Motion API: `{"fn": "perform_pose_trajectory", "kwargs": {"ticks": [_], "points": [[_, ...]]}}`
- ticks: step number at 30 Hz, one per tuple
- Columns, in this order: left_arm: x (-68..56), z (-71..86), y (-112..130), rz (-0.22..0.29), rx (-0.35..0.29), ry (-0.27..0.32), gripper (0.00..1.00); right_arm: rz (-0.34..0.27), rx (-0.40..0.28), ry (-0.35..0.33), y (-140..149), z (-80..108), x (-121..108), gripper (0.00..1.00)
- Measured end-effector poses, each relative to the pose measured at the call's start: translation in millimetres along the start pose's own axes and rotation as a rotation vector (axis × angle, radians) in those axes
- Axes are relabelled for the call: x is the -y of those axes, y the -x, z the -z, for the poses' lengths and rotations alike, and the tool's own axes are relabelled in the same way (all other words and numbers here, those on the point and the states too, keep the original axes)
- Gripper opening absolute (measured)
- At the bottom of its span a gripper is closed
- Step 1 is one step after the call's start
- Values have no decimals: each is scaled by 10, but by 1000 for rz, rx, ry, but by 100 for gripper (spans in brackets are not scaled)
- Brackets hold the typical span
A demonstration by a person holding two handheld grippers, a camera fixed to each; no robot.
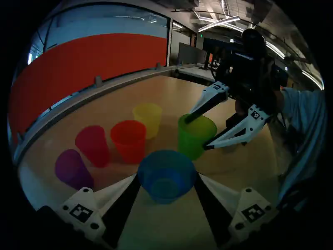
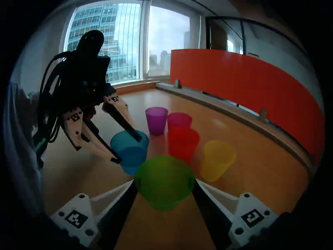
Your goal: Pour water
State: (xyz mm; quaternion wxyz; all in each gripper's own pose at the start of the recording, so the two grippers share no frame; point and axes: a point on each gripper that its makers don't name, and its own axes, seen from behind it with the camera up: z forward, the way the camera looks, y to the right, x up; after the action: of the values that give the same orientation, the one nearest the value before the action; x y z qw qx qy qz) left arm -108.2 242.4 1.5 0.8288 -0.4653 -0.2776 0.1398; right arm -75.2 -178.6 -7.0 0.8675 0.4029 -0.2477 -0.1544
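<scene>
Since each camera looks along its own fingers, the nearest item in each view is the held cup. The left gripper (image 1: 166,177) has its fingers set at medium width against both sides of the blue cup (image 1: 165,166), and the right gripper (image 2: 164,183) grips the green cup (image 2: 164,175) the same way. Both cups are upright, mouths up, and near each other over the bench (image 1: 166,91); whether their bases touch it cannot be told. The tinted walls hide any water level, so the source cup cannot be identified. Beyond the held pair, the red cup (image 1: 129,141), pink cup (image 1: 92,146), purple cup (image 1: 73,168) and yellow cup (image 1: 147,118) stand unheld in a close group. No tilt is visible, so pouring appears not yet begun. Hazards from this state:

- Excess finger pressure may buckle a thin cup wall and eject water.
- A fast tilt may overshoot the receiving rim.
- A rim collision may twist a cup in its grip.
- A wide swing may topple the nearby group.
</scene>
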Motion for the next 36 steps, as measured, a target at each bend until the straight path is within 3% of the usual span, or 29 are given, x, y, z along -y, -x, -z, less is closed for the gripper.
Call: {"fn": "perform_pose_trajectory", "kwargs": {"ticks": [9,15,21,29,36], "points": [[-15,268,-216,-4,-84,-45,88,21,-31,8,-173,132,85,92],[-35,530,-441,-9,-161,-64,88,29,-72,15,-369,259,123,92],[6,771,-633,11,-232,-87,88,25,-121,21,-574,408,144,92],[51,1062,-798,2,-307,-128,88,3,-206,40,-871,611,104,93],[111,1238,-958,13,-375,-149,88,1,-275,61,-1135,768,61,93]]}}
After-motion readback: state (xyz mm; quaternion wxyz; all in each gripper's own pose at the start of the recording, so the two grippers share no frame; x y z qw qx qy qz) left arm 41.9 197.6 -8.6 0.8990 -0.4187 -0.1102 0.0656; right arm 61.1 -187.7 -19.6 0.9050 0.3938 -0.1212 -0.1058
